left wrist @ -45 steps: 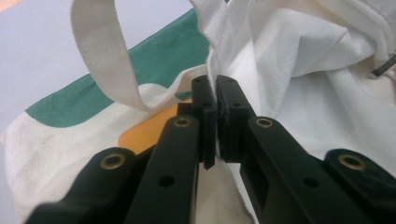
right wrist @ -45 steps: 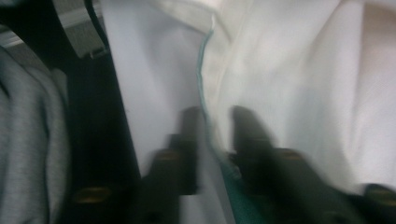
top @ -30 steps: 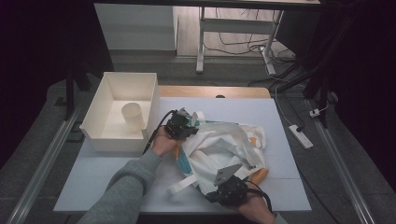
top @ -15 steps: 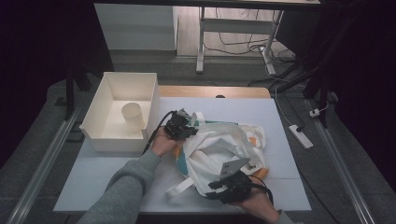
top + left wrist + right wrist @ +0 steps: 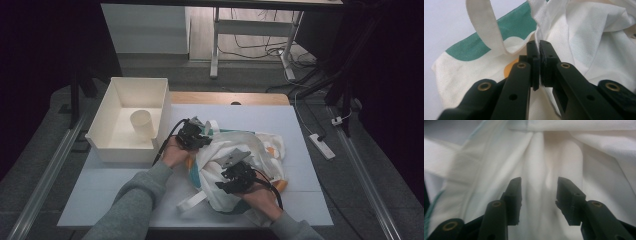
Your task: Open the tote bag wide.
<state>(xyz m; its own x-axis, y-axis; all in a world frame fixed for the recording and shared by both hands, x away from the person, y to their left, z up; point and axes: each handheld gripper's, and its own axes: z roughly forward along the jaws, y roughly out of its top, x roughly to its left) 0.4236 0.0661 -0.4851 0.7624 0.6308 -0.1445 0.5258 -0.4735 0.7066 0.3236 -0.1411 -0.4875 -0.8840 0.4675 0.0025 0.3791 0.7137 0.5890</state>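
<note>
I see the counter (image 5: pixel 125 200) carrying the tote bag (image 5: pixel 260 150) near its front edge. My left hand-held gripper (image 5: pixel 537 53) is clamped on the bag's rim; my right hand-held gripper (image 5: pixel 539 185), jaws just parted around nothing, faces loose cloth straight ahead.

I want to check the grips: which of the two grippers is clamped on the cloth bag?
The left gripper: its jaws pinch a fold of the cloth bag. The right gripper has its jaws apart, gripping nothing.
</note>
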